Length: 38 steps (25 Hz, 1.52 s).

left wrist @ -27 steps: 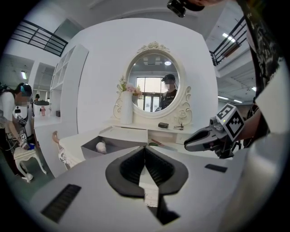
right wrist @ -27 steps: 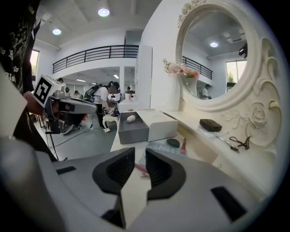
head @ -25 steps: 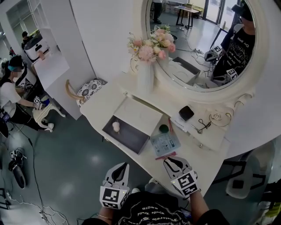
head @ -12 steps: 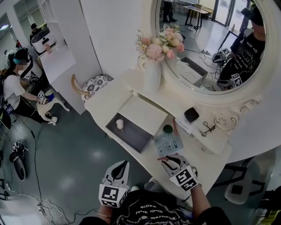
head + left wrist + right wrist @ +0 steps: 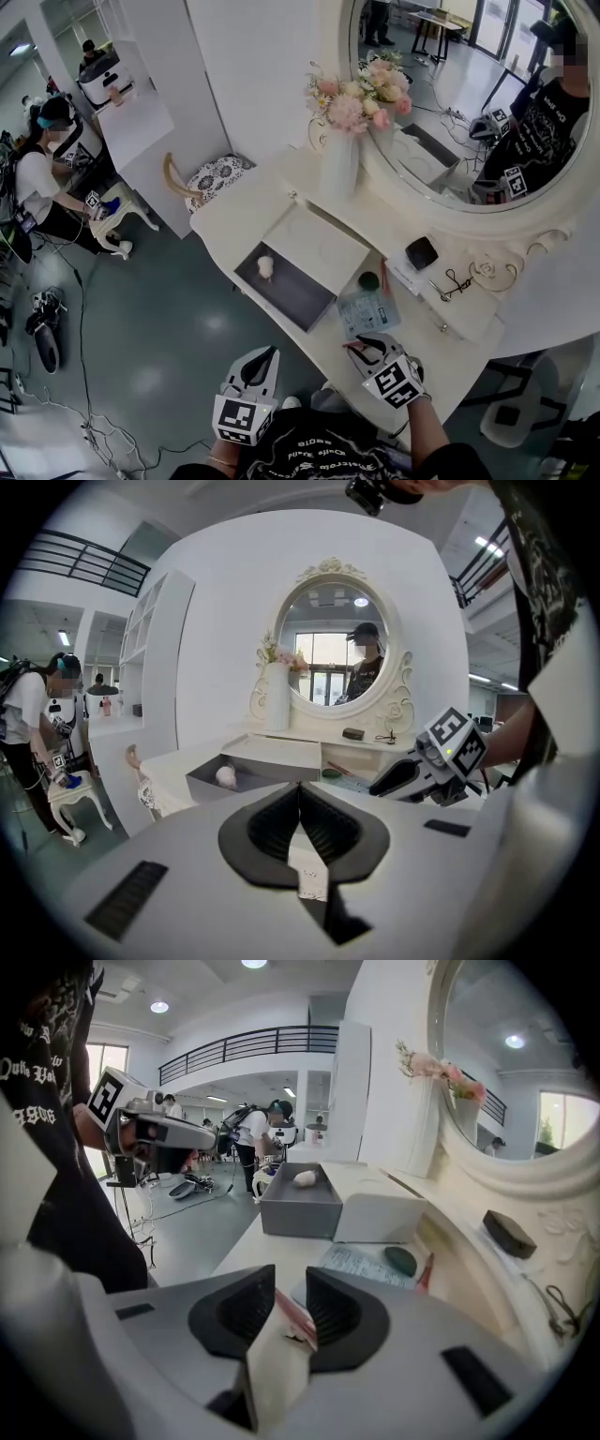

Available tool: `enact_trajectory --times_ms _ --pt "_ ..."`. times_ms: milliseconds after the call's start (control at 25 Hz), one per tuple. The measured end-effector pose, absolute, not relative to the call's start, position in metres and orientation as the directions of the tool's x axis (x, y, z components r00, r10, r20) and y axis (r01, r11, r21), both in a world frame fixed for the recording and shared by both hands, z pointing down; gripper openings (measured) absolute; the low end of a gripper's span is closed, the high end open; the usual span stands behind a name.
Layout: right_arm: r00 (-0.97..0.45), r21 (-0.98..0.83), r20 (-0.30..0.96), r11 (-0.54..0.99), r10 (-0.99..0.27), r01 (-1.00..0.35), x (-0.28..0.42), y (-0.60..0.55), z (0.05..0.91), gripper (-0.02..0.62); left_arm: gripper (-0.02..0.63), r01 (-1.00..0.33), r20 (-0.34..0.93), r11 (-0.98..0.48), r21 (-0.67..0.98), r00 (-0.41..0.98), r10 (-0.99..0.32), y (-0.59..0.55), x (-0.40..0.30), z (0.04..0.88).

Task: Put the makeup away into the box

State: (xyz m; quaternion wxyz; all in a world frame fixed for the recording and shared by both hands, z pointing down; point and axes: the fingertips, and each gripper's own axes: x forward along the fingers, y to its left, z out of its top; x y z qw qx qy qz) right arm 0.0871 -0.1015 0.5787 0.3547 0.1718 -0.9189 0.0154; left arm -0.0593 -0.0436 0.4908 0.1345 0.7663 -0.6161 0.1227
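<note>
Makeup is mostly out, so tidying looks hardly begun. Nearest, well short of the box (image 5: 298,298), the left gripper (image 5: 300,803) has its jaws pressed together on nothing. Closer to the box, the right gripper (image 5: 289,1283) has jaws spread wide round 1 pink pencil (image 5: 292,1316), not squeezing it. Just beside the box lie a printed sheet (image 5: 366,311) and a green pad (image 5: 369,279). Inside the box sits only 1 pale puff (image 5: 265,268). Past the box wait a black case (image 5: 422,252) and a curler (image 5: 457,281). Print on the sheet is too small to read.
</note>
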Motion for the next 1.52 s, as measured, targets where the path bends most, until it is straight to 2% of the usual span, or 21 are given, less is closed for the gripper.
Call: enact_trajectory --times_ms 320,1240,1520 --pt "-0.654 0.116 0.711 0.961 -0.256 -0.251 0.084 -0.098 0.595 0.117 0.015 -0.981 0.377 -0.191 0.034 0.189 -0.907 -0.044 -0.063 0.492" --pt "-0.579 0.104 0.793 0.979 -0.188 -0.176 0.086 -0.099 0.620 0.112 0.015 -0.995 0.381 -0.095 0.034 0.100 -0.919 -0.031 -0.081 0.490" --pt "-0.589 0.026 0.798 0.983 -0.129 -0.180 0.084 -0.094 0.621 0.060 0.015 -0.995 0.383 -0.095 0.037 0.102 -0.918 -0.028 -0.077 0.492"
